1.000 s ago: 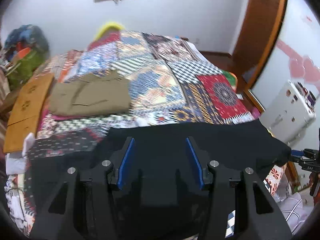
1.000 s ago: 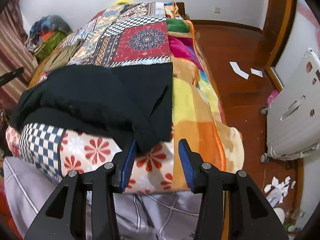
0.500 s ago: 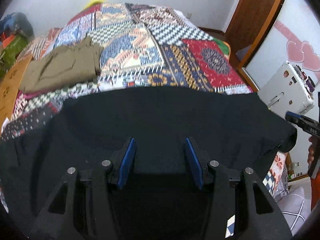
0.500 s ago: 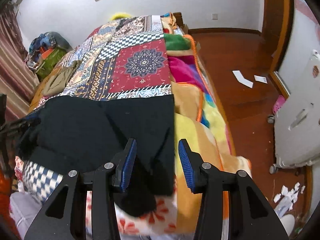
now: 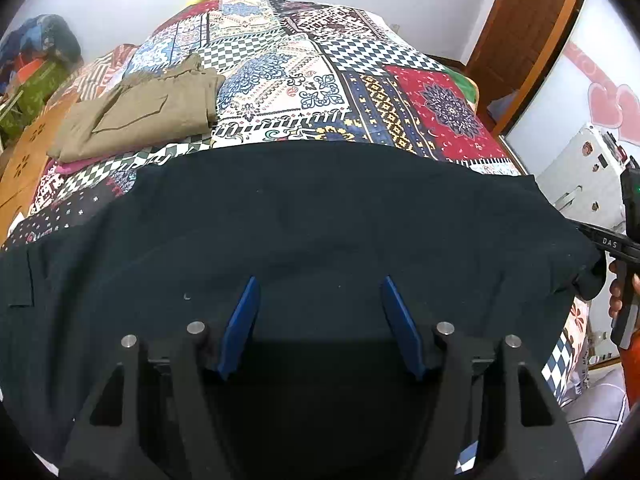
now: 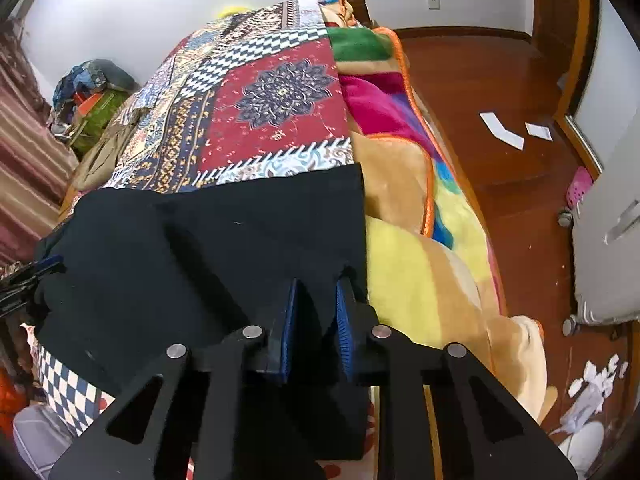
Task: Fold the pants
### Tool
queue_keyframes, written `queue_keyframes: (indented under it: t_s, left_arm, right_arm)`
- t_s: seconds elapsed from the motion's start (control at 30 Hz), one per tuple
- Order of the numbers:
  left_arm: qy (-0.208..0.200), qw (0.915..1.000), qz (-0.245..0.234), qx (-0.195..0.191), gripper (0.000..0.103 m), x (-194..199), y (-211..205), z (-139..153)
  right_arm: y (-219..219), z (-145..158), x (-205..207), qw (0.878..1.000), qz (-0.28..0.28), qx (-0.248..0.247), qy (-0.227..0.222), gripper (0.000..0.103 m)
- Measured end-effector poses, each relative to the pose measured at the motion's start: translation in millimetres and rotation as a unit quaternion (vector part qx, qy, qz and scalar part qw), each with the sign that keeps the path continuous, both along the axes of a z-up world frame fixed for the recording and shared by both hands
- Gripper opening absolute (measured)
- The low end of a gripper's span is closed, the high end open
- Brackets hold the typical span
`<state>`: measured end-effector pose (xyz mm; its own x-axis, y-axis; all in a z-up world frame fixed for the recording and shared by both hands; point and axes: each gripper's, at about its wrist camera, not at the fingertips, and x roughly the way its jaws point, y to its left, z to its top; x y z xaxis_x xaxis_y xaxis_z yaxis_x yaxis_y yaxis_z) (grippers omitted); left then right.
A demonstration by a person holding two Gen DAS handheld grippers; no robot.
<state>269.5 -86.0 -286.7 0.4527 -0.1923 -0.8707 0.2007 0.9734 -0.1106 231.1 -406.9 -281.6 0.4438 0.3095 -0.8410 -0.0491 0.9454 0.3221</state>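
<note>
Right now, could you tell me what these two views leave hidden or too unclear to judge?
- Left wrist view: the left gripper is open over the black pants; the cloth directly below is hidden by its body.
- Right wrist view: the right gripper has closed on the pants' edge; the waistband is cut off at left.
- Folded khaki pants: the far side is hidden.

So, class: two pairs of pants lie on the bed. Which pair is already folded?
The olive-brown pants, a compact folded stack far back on the quilt. The black pants are spread wide, pinched by the right gripper.
</note>
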Motion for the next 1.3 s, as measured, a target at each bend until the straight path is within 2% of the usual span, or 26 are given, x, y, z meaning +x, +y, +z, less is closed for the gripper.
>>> queue_keyframes:
  t_s: [0.13,0.23,0.43,0.6,0.7,0.87,0.97,1.07,1.13,1.2,1.3]
  left_arm:
    - [-0.002,1.0,0.005,-0.001,0.066,-1,0,-1]
    - [-0.004,1.0,0.006,0.004,0.068,-1,0,-1]
    - [-0.001,0.9999,0.01,0.006,0.074,0,3,-2]
    - [-0.002,0.9999,0.013,0.008,0.077,0,4,-2]
    - [0.0,0.9999,0.016,0.003,0.079,0,6,-3]
    - [0.001,0.9999,0.017,-0.001,0.079,0,8,-4]
    - [0.005,0.9999,0.015,0.001,0.079,1,8,-2]
    - [0.008,0.9998,0.017,0.004,0.079,0,11,2]
    - [0.005,0.9998,0.021,0.004,0.079,-3,15,8]
    - [-0.002,0.9997,0.025,0.004,0.079,-7,19,15]
    - [-0.017,0.9992,0.037,-0.006,0.079,-19,30,33]
  right_arm:
    - [2,-5,5,1.0,0.007,-0.001,0.009,0.016]
    - [-1,-4,9,1.0,0.002,0.0,-0.001,0.01]
    - [3,34,12,0.996,-0.006,-0.032,-0.089,0.007]
    - [-2,53,28,0.992,-0.016,-0.039,-0.122,0.007]
    - [-5,51,43,0.992,-0.022,-0.043,-0.114,0.007]
    - [-8,18,65,0.996,-0.027,-0.053,-0.066,0.007]
    - [-8,-1,67,0.998,-0.033,-0.048,-0.03,0.008]
    - [-10,2,57,0.998,-0.032,-0.048,-0.017,0.008]
    - [-8,13,48,0.998,-0.027,-0.059,-0.026,0.012]
    - [-7,29,37,0.996,-0.023,-0.07,-0.04,0.023]
    - [-5,54,19,0.995,-0.021,-0.065,-0.066,0.032]
